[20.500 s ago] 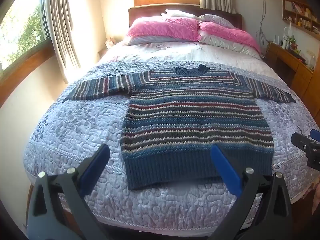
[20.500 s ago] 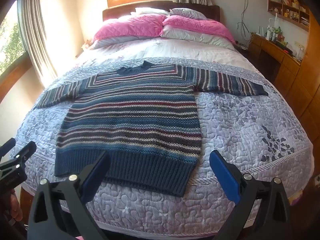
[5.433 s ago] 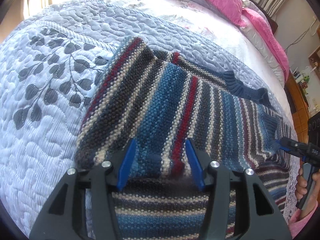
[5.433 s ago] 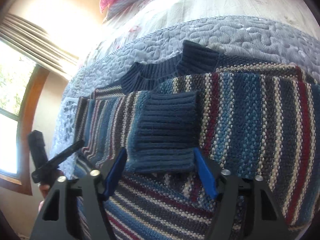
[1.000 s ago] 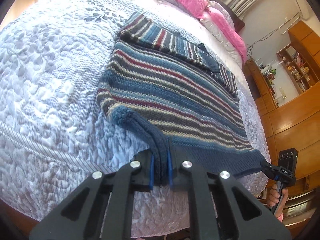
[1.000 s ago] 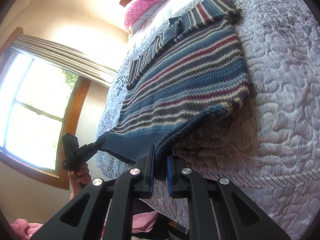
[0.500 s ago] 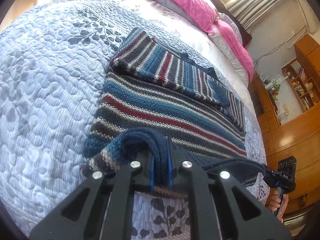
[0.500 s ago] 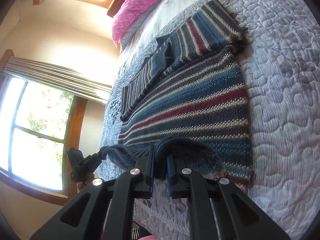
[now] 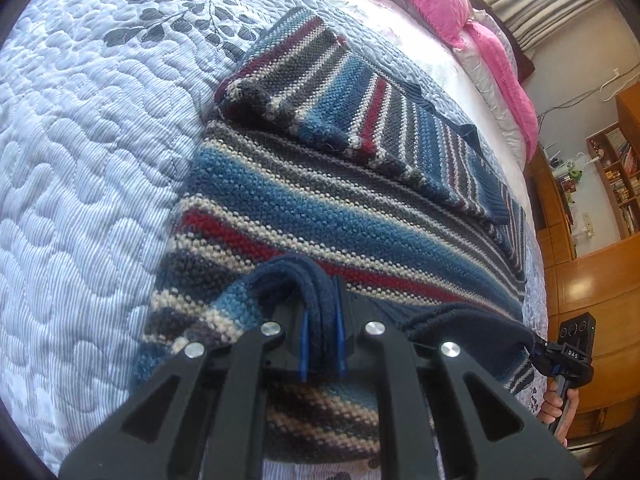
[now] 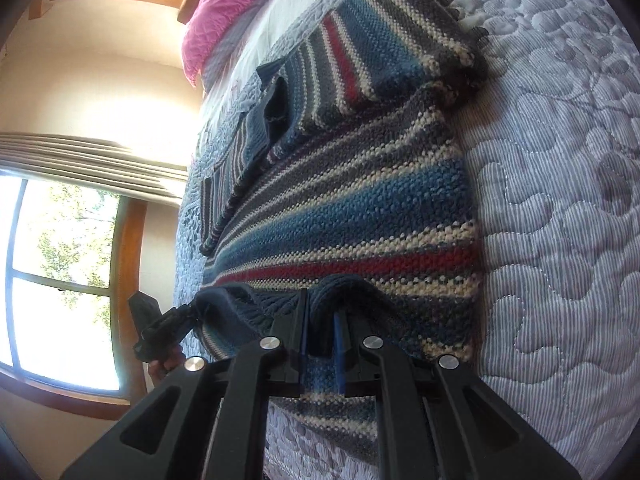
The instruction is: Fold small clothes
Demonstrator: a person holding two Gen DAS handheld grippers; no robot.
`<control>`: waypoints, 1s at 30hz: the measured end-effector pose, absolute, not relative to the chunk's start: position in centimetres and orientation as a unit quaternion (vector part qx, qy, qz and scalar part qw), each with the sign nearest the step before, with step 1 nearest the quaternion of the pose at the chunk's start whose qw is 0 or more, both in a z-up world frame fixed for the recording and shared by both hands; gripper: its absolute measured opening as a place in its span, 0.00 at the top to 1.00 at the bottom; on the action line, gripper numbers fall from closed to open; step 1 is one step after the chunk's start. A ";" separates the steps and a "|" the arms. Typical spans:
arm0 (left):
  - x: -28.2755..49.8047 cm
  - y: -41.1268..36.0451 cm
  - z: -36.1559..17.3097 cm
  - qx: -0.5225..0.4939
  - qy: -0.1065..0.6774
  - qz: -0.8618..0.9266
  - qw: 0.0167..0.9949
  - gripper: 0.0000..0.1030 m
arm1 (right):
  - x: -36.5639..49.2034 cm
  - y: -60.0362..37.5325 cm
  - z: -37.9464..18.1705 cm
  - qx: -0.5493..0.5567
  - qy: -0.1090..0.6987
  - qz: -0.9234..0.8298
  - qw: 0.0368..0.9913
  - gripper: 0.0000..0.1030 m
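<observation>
**A:** Where does the striped knit sweater (image 9: 320,208) sit?

**B:** Flat on the quilted bedspread (image 9: 80,152), towards the foot edge of the bed, with both sleeves (image 9: 360,120) crossed over the chest near the collar. The navy ribbed hem (image 9: 316,292) is off the quilt and curled over the lower stripes.

**A:** And the claws?

**B:** The left gripper (image 9: 320,344) is clamped on the hem at its own corner, blue pads pressed tight to the rib. The right gripper (image 10: 320,344) is pinched on the opposite hem corner in the same way. Each one shows in the other's view, at the far end of the hem.

**A:** So the step is bringing the hem up to the shoulders?

**B:** That is my reading. To do it well, I would carry both corners level and at one pace, so the hem stays taut between them and the fold runs straight across the stripes. Lay it just short of the collar, over the sleeves, without dragging them askew. Heavy knit sags, so lower it before letting go.
</observation>
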State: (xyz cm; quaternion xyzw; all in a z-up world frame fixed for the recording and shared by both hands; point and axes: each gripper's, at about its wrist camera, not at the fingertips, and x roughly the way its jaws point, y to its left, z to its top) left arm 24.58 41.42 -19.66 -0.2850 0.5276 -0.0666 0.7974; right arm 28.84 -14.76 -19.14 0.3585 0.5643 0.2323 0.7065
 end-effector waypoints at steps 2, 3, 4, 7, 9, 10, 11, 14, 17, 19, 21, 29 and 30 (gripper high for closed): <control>24.9 41.3 -19.8 -0.277 0.531 -0.067 0.798 0.90 | 28.9 -14.9 -19.6 0.358 0.566 0.232 0.705 0.89; 25.1 41.3 -19.8 -0.272 0.533 -0.067 0.798 0.88 | 29.0 -14.9 -19.7 0.357 0.567 0.233 0.705 0.88; 25.2 41.2 -19.7 -0.271 0.536 -0.067 0.797 0.87 | 28.8 -15.2 -19.7 0.356 0.567 0.237 0.704 0.84; 25.2 41.7 -19.0 -0.295 0.539 -0.072 0.786 0.73 | 28.3 -15.3 -18.6 0.339 0.563 0.238 0.715 0.65; 24.8 42.3 -17.7 -0.302 0.525 -0.070 0.793 0.49 | 27.9 -15.8 -17.0 0.310 0.552 0.221 0.742 0.39; 24.4 42.6 -16.6 -0.292 0.513 -0.057 0.805 0.35 | 27.6 -16.3 -16.0 0.294 0.545 0.209 0.757 0.33; 24.1 43.0 -15.6 -0.280 0.501 -0.047 0.818 0.34 | 27.3 -16.7 -15.2 0.282 0.540 0.203 0.767 0.33; 23.4 43.8 -13.0 -0.250 0.478 -0.037 0.841 0.32 | 26.6 -17.6 -13.3 0.261 0.529 0.206 0.781 0.33; 23.5 43.7 -11.8 -0.210 0.474 -0.048 0.854 0.32 | 25.9 -17.0 -11.8 0.218 0.525 0.214 0.794 0.33; 24.1 42.9 -12.0 -0.183 0.487 -0.074 0.851 0.32 | 25.8 -16.2 -11.3 0.194 0.524 0.221 0.800 0.33; 24.9 41.7 -12.6 -0.143 0.498 -0.090 0.851 0.32 | 25.9 -15.4 -11.2 0.181 0.523 0.229 0.801 0.33; 27.7 38.8 -16.6 -0.050 0.527 -0.153 0.835 0.32 | 26.9 -13.5 -13.2 0.167 0.538 0.241 0.791 0.33; 27.9 38.7 -16.8 -0.050 0.526 -0.159 0.834 0.32 | 27.1 -13.5 -13.5 0.165 0.540 0.240 0.790 0.33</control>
